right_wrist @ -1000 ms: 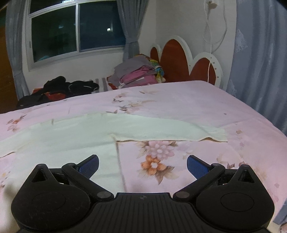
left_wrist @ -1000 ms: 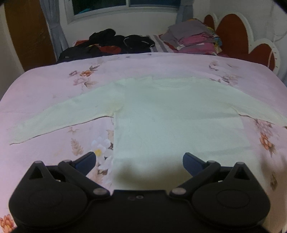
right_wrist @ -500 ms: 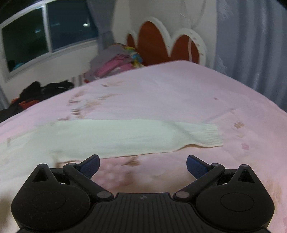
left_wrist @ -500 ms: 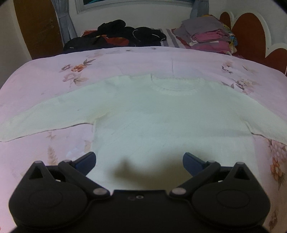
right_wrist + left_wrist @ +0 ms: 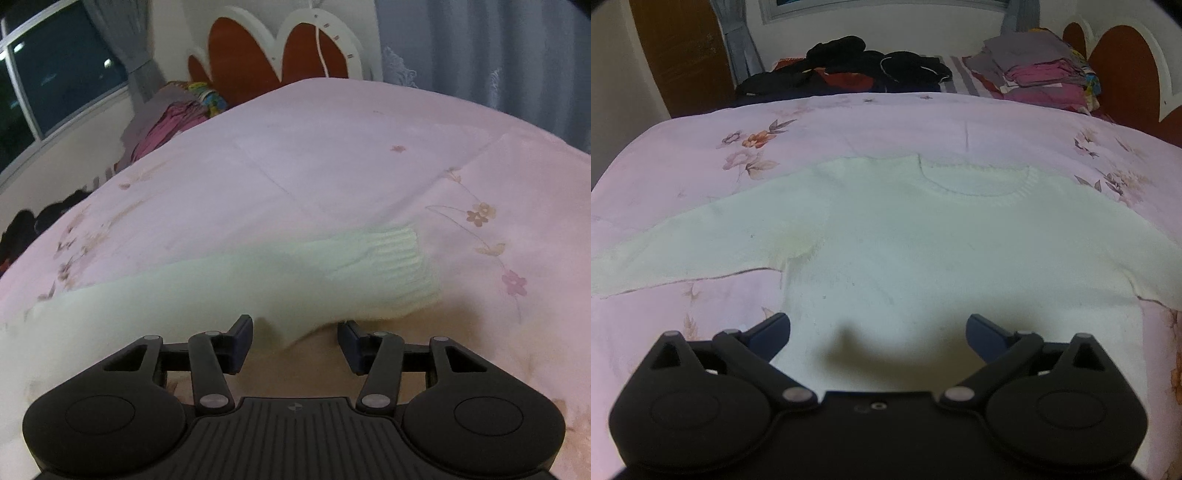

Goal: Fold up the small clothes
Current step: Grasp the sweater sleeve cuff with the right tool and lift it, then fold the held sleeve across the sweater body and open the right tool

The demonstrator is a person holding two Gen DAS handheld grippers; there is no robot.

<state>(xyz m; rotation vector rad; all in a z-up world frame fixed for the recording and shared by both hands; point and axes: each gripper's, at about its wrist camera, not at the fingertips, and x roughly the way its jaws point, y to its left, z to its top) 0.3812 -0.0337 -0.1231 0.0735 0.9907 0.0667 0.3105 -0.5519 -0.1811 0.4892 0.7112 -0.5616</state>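
Right wrist view: cream knit sweater [image 5: 207,291] spread flat on the bed [image 5: 332,147], ribbed cuff [image 5: 399,258] of one sleeve lying just ahead of the right tool [image 5: 295,341]. Sleeve much nearer than a second ago, when the whole length lay well ahead; now filling the lower middle of the view, lower edge reaching between the pads. Jaws closing, far narrower than the wide spread a second ago, pads not yet pressing on the knit.

Left wrist view: sweater body [image 5: 960,266] larger and closer than before, round neckline [image 5: 979,181] toward the far side, one sleeve running off the left edge, the other off the right. Left tool [image 5: 878,332] spread wide as earlier, holding nothing, poised above the lower body of the garment with its shadow on the knit.

Underneath, pink bedspread printed with flowers [image 5: 753,140], slightly creased. Beyond the far edge, heap of dark clothes [image 5: 849,70] and stack of folded grey and pink garments [image 5: 1038,74]. Red headboard with white scalloped trim [image 5: 295,48], dark window [image 5: 66,74] with grey curtain [image 5: 140,48], pale blue curtain [image 5: 498,55] on the right, brown wooden panel [image 5: 683,55] on the left.
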